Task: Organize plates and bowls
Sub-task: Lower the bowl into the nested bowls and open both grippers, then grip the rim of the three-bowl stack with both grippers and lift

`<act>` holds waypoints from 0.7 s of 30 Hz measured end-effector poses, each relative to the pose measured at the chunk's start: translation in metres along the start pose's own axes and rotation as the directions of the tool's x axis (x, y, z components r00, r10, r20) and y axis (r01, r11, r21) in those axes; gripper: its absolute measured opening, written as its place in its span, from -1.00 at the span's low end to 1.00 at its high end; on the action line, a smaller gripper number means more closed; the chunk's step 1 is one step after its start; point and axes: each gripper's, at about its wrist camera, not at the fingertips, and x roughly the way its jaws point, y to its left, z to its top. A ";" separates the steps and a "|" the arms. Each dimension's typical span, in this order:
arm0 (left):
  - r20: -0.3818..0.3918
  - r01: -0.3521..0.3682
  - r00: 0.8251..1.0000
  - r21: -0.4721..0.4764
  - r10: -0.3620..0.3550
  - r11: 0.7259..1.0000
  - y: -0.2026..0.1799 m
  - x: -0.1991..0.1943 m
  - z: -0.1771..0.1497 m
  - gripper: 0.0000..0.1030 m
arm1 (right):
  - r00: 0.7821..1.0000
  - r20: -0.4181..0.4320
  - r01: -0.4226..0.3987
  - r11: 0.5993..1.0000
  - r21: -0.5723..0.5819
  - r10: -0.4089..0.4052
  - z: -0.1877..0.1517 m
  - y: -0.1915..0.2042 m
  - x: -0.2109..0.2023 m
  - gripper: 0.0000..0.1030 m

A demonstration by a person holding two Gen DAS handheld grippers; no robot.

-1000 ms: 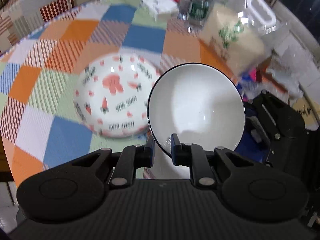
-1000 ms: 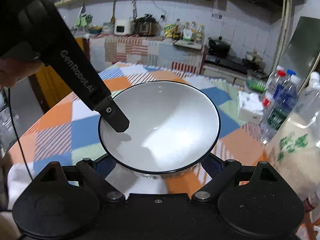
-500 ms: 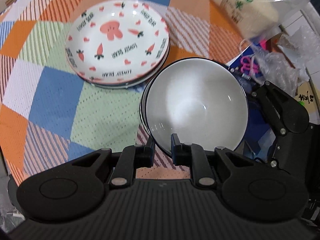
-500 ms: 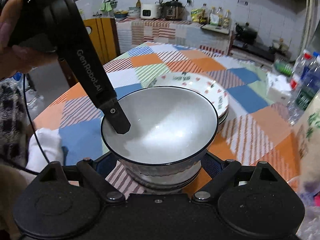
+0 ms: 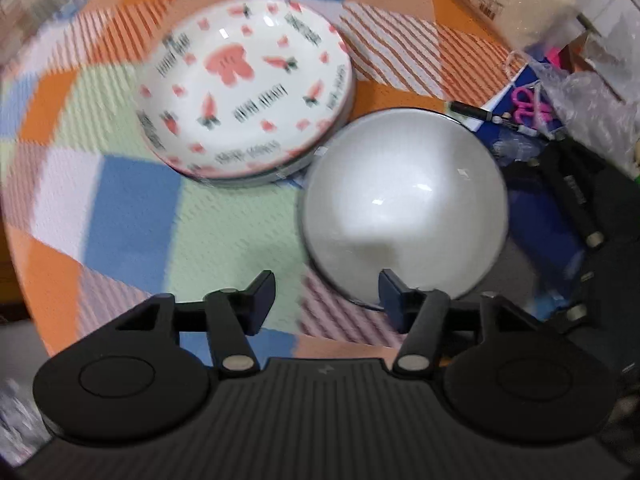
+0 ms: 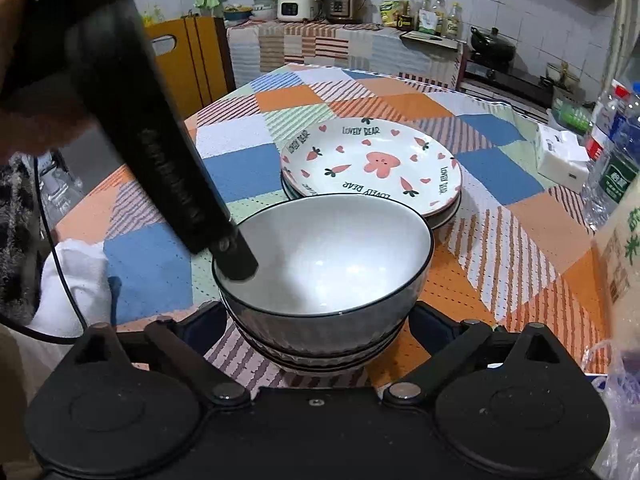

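on the patchwork-clothed bench point(image 6: 248, 168), our left claw point(image 5: 327, 294) gapes, released; right claw point(image 6: 316, 316) straddles the stacked glossy white ceramic bowls point(image 6: 320, 264), grip unclear. slippery, breakable: we'd hold the rim.

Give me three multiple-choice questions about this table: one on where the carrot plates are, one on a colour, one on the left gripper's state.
1. In the right wrist view, the carrot plates sit: A) beyond the bowl stack B) under it C) on the kitchen counter.
2. The top bowl has a rim line that is: A) red B) black C) gold.
3. The left gripper is: A) shut on a plate B) shut on the bowl C) open.
Answers: 1 A, they lie farther along the tablecloth; 2 B, a dark edge circles the white bowl; 3 C, its fingers stand wide apart.
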 end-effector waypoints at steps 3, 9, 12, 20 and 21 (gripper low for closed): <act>0.054 0.043 0.998 -0.027 -0.042 0.999 0.014 -0.011 -0.005 0.10 | 1.000 0.016 0.005 1.000 -0.029 -0.005 -0.004 0.000 -0.009 0.90; 0.169 0.205 0.969 -0.164 -0.178 0.965 0.048 -0.026 -0.016 0.24 | 1.000 0.004 -0.023 0.996 -0.084 0.023 -0.005 -0.001 -0.027 0.90; 0.185 0.229 0.964 -0.205 -0.192 0.952 0.058 -0.019 -0.021 0.32 | 0.998 -0.032 -0.052 0.992 -0.114 0.049 -0.008 -0.005 -0.030 0.90; 0.159 0.304 0.951 -0.345 -0.264 0.888 0.067 0.028 -0.034 0.42 | 0.985 -0.135 -0.121 0.986 -0.111 0.105 -0.026 -0.019 0.011 0.90; 0.169 0.322 0.946 -0.362 -0.278 0.875 0.068 0.033 -0.035 0.42 | 0.984 -0.139 -0.124 0.988 -0.095 0.110 -0.027 -0.021 0.018 0.90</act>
